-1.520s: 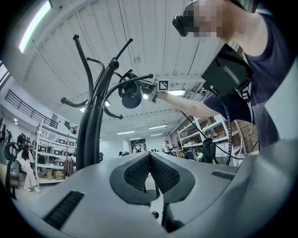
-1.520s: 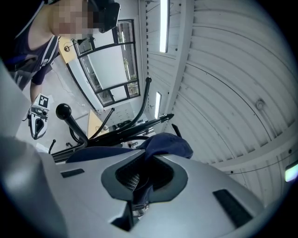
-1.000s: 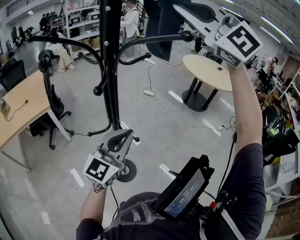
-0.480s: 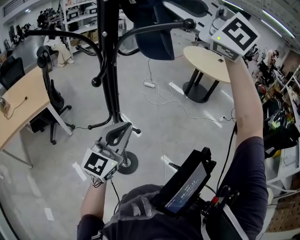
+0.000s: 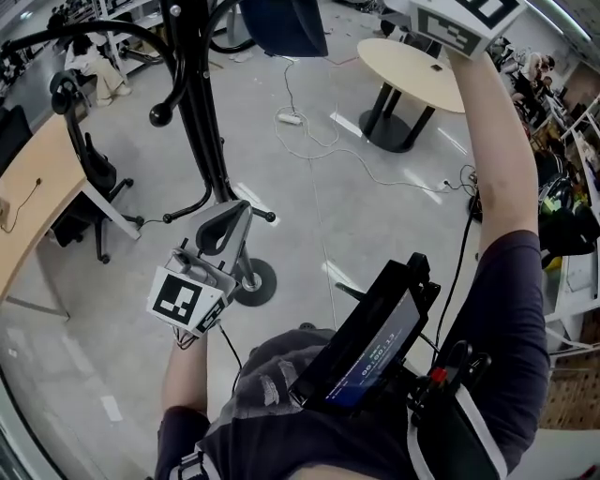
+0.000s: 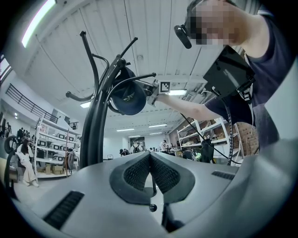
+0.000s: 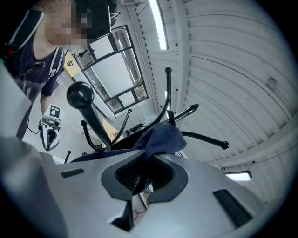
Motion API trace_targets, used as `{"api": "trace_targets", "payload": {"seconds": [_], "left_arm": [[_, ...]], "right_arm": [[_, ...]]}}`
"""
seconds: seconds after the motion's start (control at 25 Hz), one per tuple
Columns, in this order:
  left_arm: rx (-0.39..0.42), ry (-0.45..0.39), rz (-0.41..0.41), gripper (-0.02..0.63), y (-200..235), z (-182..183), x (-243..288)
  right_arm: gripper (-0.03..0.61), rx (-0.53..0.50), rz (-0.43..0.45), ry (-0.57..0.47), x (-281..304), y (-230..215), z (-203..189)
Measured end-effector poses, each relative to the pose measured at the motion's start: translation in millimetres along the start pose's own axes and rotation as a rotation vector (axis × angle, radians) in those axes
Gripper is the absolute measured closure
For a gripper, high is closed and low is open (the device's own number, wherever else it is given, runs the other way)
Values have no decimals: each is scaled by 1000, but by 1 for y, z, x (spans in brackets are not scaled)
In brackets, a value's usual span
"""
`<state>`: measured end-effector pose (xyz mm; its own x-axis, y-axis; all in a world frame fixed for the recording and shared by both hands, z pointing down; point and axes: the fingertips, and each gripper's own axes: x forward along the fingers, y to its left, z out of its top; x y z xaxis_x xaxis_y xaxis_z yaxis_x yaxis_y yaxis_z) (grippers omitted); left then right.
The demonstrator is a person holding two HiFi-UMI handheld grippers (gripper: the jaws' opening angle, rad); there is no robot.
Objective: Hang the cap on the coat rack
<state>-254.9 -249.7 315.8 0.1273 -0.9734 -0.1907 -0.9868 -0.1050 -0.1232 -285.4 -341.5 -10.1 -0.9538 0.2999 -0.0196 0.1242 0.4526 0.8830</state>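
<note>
Pinching cap [image 7: 160,137] edge between right gripper [image 7: 148,160] jaws, fabric bunched just ahead; left gripper [image 6: 150,158] jaws pressed together, empty. Probably mid-hanging: next, needing to settle over coat rack [image 6: 95,135] hook [image 7: 81,95] beside jaws, then let go.

cap [image 5: 281,23] closer to coat rack [image 5: 200,122] pole, right gripper [image 7: 145,173] shifted with it

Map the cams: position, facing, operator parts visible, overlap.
Head view: on the head, steeply down at coat rack and floor; shows left gripper, right arm, chest screen.
Left gripper view: on left gripper, tilted up at cap; shows torso, raised right arm.
Right gripper view: on right gripper, along jaws shut on cap; shows torso, left gripper.
Shared: coat rack and cap in all three.
</note>
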Motion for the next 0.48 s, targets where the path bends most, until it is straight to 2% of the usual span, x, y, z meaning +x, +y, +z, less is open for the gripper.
{"api": "trace_targets", "payload": {"seconds": [0.2,0.48], "left_arm": [[-20,18,-14,612,-1,-14,1],[-17,17,-10,612,9,-15,1]], "right_arm": [[566,8,7,-19,2,6,-6],[566,22,27,-27,7,12,-10]]}}
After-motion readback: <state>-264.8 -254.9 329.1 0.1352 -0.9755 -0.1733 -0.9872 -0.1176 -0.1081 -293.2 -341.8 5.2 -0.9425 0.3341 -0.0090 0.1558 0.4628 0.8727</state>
